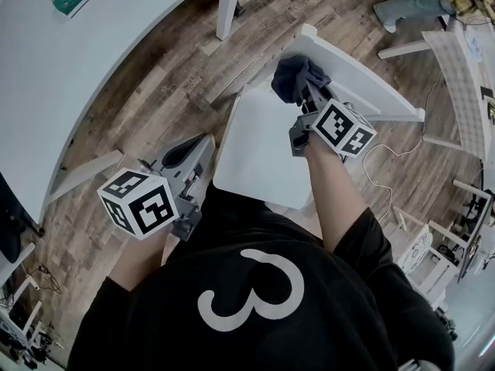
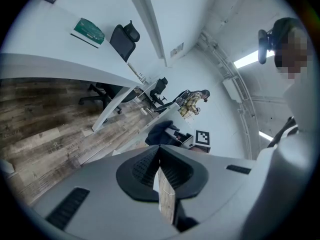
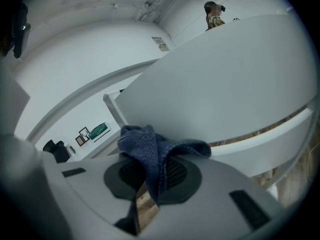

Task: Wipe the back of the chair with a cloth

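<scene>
The right gripper [image 1: 306, 99] is pinching the cloth [image 1: 294, 77] at the chair back [image 1: 371, 79], which is running ten-to-four o'clock; the left gripper [image 1: 192, 151] is idling closed and empty at eight.

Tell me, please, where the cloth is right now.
The cloth is pinched in the right gripper, upper middle of the head view, at the chair back, just beyond the white seat.
</scene>
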The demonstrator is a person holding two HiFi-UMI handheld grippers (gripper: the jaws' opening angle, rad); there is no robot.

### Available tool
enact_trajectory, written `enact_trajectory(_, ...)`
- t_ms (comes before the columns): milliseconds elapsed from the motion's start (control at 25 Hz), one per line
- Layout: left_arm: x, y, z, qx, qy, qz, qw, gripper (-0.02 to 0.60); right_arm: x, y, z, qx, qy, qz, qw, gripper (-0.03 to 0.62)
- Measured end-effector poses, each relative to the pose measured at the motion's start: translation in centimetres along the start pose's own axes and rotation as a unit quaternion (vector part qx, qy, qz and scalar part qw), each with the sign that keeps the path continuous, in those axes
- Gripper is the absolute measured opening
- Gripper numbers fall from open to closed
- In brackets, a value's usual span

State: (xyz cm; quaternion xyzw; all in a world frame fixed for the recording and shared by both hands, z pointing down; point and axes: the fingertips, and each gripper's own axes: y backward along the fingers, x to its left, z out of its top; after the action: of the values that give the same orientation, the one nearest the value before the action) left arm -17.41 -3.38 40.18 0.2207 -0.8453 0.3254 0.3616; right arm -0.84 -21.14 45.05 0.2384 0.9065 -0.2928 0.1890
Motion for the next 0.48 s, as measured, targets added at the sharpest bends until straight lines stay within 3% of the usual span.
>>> enact_trajectory(480, -3.8, -2.9, -3.2, 0.021, -0.010, -0.007, 0.9997, 0.014, -5.4, 4.1, 0.7, -0.017, -0.022, -0.019, 0.999, 0.049)
